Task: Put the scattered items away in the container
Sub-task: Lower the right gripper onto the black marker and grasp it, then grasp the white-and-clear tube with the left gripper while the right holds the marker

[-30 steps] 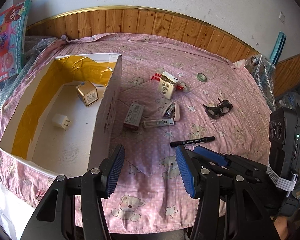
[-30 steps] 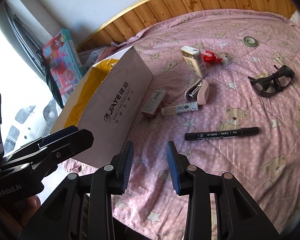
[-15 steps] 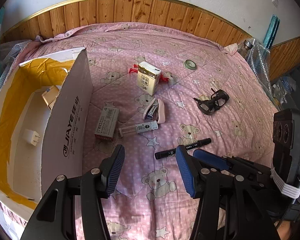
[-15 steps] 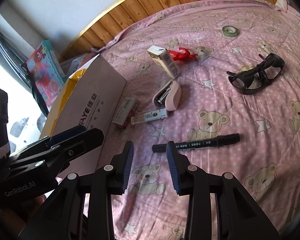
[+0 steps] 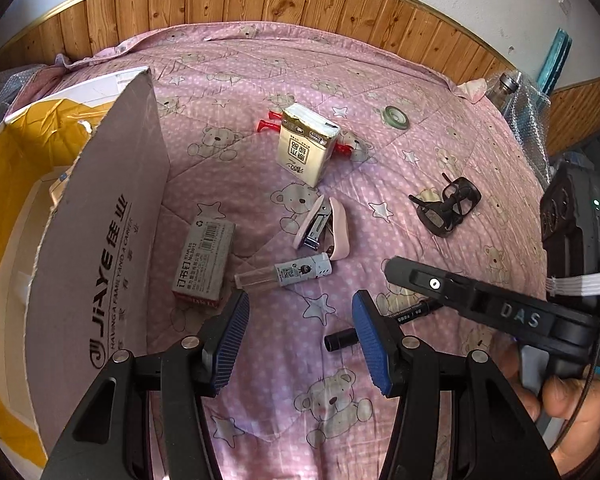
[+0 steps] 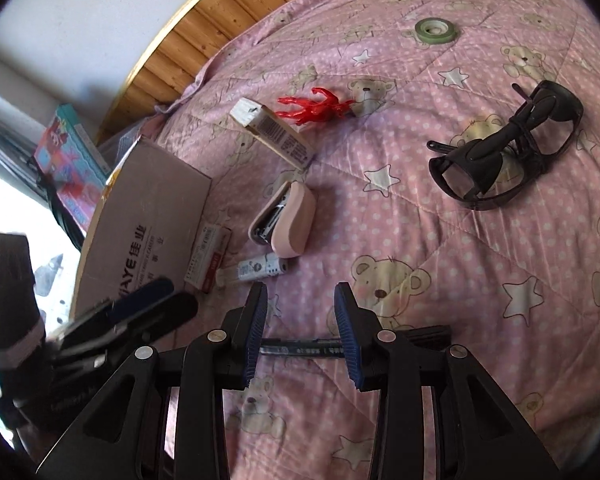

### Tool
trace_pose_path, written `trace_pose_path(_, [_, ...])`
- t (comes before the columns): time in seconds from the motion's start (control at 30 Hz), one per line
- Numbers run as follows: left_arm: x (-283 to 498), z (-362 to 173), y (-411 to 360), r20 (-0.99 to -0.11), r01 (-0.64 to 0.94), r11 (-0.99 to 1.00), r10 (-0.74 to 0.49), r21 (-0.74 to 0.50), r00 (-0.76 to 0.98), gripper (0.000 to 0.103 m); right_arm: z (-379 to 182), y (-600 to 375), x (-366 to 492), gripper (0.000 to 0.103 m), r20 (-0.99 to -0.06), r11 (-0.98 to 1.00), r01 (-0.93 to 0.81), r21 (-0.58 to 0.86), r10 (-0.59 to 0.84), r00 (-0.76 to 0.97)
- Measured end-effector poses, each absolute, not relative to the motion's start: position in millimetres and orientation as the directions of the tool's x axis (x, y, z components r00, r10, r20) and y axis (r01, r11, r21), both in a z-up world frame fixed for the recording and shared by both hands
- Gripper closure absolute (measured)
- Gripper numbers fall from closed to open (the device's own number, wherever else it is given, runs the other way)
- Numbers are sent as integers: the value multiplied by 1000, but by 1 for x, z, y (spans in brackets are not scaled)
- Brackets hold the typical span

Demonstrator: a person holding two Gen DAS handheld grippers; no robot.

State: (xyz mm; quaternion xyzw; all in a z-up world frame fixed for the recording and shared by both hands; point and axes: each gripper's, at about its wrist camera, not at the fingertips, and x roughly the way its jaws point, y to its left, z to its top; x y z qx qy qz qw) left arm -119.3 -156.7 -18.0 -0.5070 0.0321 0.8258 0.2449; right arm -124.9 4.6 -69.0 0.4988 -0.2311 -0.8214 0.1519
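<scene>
An open white cardboard box (image 5: 100, 248) stands left of the left gripper (image 5: 300, 340), whose fingers are spread and empty. The right gripper (image 6: 300, 336), fingers spread, straddles a black marker pen (image 6: 300, 350) lying crosswise between them.

Both cameras look down along their fingers at the pink bed (image 5: 260, 80), close up. Both see the stapler (image 5: 320, 224) (image 6: 288, 220) and box (image 5: 100, 260) (image 6: 152, 216).
</scene>
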Motion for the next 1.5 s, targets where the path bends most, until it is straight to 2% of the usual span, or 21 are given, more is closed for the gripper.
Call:
trace_pose_path(0.1, [-133, -33, -147, -860, -468, -867, 364, -172, -357, 48, -70, -5, -114, 64, -790, -899, 124, 421, -430, -437])
trace_pose_path(0.2, [-140, -49, -138, -874, -512, -847, 348, -139, -340, 48, -69, -19, -104, 55, -825, -929, 268, 257, -355, -440])
trace_pose_path(0.4, [-145, -74, -138, -872, -541, -835, 333, -97, -358, 48, -81, -40, -106, 53, -866, -888, 459, 29, -251, -432])
trace_pose_path(0.47, [-150, -73, -142, -870, -508, -846, 364, -161, -332, 51, -84, -39, -111, 58, -872, -884, 465, 51, -266, -411])
trace_pose_path(0.53, [-154, -71, -146, -871, -469, -844, 415, -260, -263, 66, -84, -33, -115, 74, -880, -896, 433, 98, -281, -383])
trace_pose_path(0.63, [-148, -73, -146, -884, -439, -837, 435, -328, -170, 68, -84, -14, -119, 78, -872, -918, 312, 244, -348, -343])
trace_pose_path(0.73, [-143, -62, -143, -877, -494, -850, 367, -180, -311, 66, -79, -16, -114, 74, -862, -910, 354, 215, -347, -369])
trace_pose_path(0.77, [-143, -60, -139, -870, -520, -846, 339, -116, -357, 65, -79, -19, -114, 68, -860, -899, 381, 217, -361, -360])
trace_pose_path(0.83, [-143, -68, -127, -870, -599, -799, 326, -46, -369, 59, -83, -28, -112, 66, -868, -890, 428, 160, -333, -367])
trace_pose_path(0.9, [-139, -79, -120, -870, -650, -760, 334, -21, -363, 58, -89, -30, -112, 71, -877, -895, 423, 141, -311, -366])
trace_pose_path(0.93, [-140, -80, -119, -870, -640, -768, 321, -8, -374, 59, -88, -23, -114, 82, -876, -908, 383, 172, -318, -362])
trace_pose_path(0.97, [-143, -75, -121, -869, -618, -785, 332, -38, -368, 60, -88, -13, -118, 89, -876, -919, 325, 221, -334, -349])
trace_pose_path(1.0, [-148, -74, -126, -875, -568, -817, 346, -104, -338, 74, -87, 0, -120, 89, -870, -928, 251, 275, -351, -345])
trace_pose_path(1.03, [-153, -72, -134, -883, -499, -846, 369, -189, -292, 81, -87, 12, -120, 89, -861, -928, 188, 322, -370, -350])
trace_pose_path(1.1, [-155, -69, -144, -878, -390, -853, 442, -347, -185, 81, -82, 24, -117, 89, -840, -916, 142, 375, -401, -367])
trace_pose_path(1.13, [-150, -66, -144, -875, -386, -854, 445, -349, -192, 81, -80, 23, -114, 85, -836, -915, 156, 371, -403, -372])
trace_pose_path(1.2, [-141, -60, -140, -885, -440, -866, 379, -236, -270, 78, -79, 16, -109, 84, -836, -918, 195, 346, -396, -379])
trace_pose_path(1.27, [-139, -58, -136, -884, -492, -859, 335, -143, -327, 75, -81, 7, -109, 71, -847, -922, 235, 307, -378, -375])
trace_pose_path(1.33, [-136, -54, -130, -856, -557, -830, 314, -37, -410, 53, -86, 1, -109, 71, -855, -926, 242, 291, -365, -369])
trace_pose_path(1.37, [-132, -56, -122, -840, -594, -803, 291, 46, -458, 48, -91, 0, -110, 71, -854, -921, 236, 311, -380, -356])
trace_pose_path(1.5, [-125, -78, -111, -849, -677, -725, 275, 125, -452, 40, -93, 10, -107, 71, -828, -910, 200, 363, -413, -378])
